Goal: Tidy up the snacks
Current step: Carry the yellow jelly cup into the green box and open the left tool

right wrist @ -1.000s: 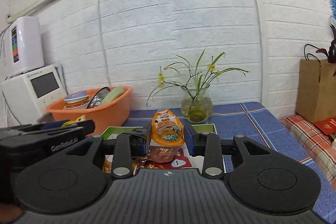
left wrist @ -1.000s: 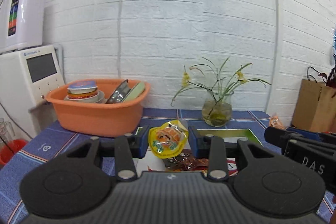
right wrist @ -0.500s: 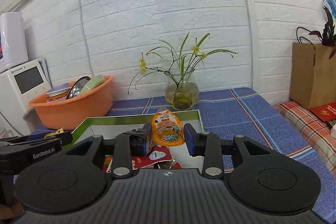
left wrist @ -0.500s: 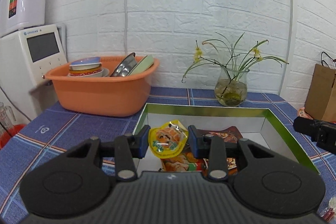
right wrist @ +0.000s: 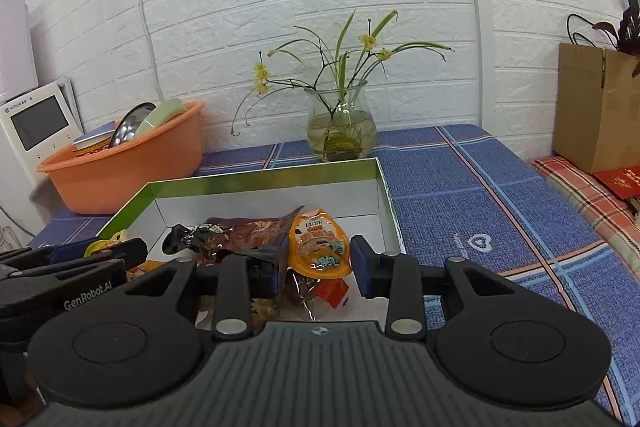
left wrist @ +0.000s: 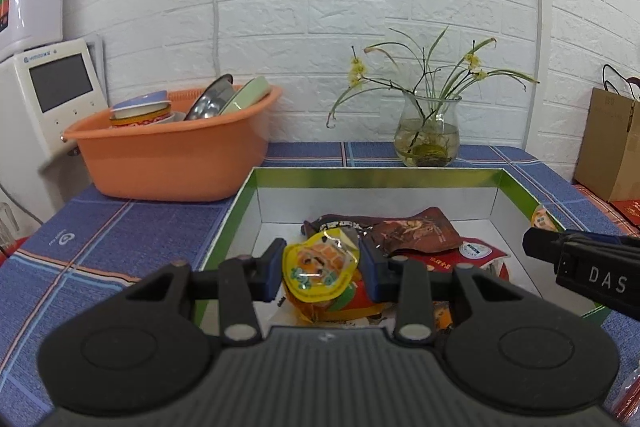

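A green-rimmed white box [left wrist: 372, 177] holds several snack packets, among them a brown packet [left wrist: 408, 231]. My left gripper [left wrist: 322, 271] is shut on a yellow jelly cup [left wrist: 318, 269] low over the box's near part. In the right wrist view the box [right wrist: 264, 181] lies ahead. My right gripper [right wrist: 318, 263] stands over it with an orange jelly cup [right wrist: 320, 249] between its fingers; the left pad touches the cup and a small gap shows at the right pad. The right gripper also shows at the right edge of the left wrist view [left wrist: 580, 263].
An orange basin [left wrist: 172, 155] with dishes stands left of the box. A glass vase with flowers [left wrist: 426, 135] stands behind it by the brick wall. A white appliance [left wrist: 48, 99] is at far left, a brown paper bag [right wrist: 596, 107] at far right. Blue checked cloth [right wrist: 480, 211] covers the table.
Both grippers have come down and forward over the box with their jelly cups. The right gripper's jaws have widened slightly around the orange cup.
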The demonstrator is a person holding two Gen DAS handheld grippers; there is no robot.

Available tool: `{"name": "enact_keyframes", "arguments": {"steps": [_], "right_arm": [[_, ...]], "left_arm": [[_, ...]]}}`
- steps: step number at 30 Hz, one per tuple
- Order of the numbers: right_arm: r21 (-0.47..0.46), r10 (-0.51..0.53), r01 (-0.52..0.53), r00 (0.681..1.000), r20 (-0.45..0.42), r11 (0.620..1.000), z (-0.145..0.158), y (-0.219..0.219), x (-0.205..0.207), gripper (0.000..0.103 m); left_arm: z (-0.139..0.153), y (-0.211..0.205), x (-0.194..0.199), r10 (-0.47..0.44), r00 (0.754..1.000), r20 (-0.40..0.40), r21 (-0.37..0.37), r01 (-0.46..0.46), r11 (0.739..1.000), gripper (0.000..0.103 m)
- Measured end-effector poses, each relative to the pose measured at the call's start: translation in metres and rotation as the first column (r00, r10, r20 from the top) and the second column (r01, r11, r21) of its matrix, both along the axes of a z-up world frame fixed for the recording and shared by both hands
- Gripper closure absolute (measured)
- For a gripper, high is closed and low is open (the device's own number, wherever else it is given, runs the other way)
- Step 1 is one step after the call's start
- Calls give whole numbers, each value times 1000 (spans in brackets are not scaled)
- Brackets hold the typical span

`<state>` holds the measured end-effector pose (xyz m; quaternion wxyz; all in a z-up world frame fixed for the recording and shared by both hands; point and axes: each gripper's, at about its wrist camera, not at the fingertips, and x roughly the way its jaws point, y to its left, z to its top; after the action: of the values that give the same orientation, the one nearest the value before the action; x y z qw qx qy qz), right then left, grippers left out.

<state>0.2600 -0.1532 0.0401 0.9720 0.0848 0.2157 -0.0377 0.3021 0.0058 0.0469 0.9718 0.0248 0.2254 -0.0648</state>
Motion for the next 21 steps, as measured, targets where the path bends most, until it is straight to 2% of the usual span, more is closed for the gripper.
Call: {"name": "enact_keyframes", "arguments": {"steps": [9, 10, 11, 13, 15, 17, 21], "right_arm": [[14, 5, -4, 999, -34, 1000, -6, -2, 5, 42], [19, 16, -15, 998, -54, 1000, -7, -2, 7, 37], [26, 35, -33, 996, -79, 999, -8, -2, 9, 24], [56, 46, -40, 993, -107, 998, -9, -2, 12, 6], [64, 47, -41, 994, -96, 997, -8, 0, 10, 5], [57, 45, -40, 995, -88, 998, -6, 1, 8, 4], [75, 32, -27, 997, -70, 997, -1, -4, 5, 3]], "left_arm": [[-5, -2, 3, 4, 1000, -9, 12, -4, 1000, 63], [-5, -2, 3, 8, 1000, -9, 12, -8, 1000, 62], [-5, -2, 3, 11, 1000, -8, 15, -11, 1000, 62], [-5, -4, 3, 15, 1000, -1, 28, -15, 1000, 61], [-4, -4, 2, 16, 1000, 5, 32, -16, 999, 51], [-2, -3, 0, 19, 1000, 12, 32, -19, 999, 49], [-1, -3, 0, 30, 999, 14, 43, -30, 999, 40]]}}
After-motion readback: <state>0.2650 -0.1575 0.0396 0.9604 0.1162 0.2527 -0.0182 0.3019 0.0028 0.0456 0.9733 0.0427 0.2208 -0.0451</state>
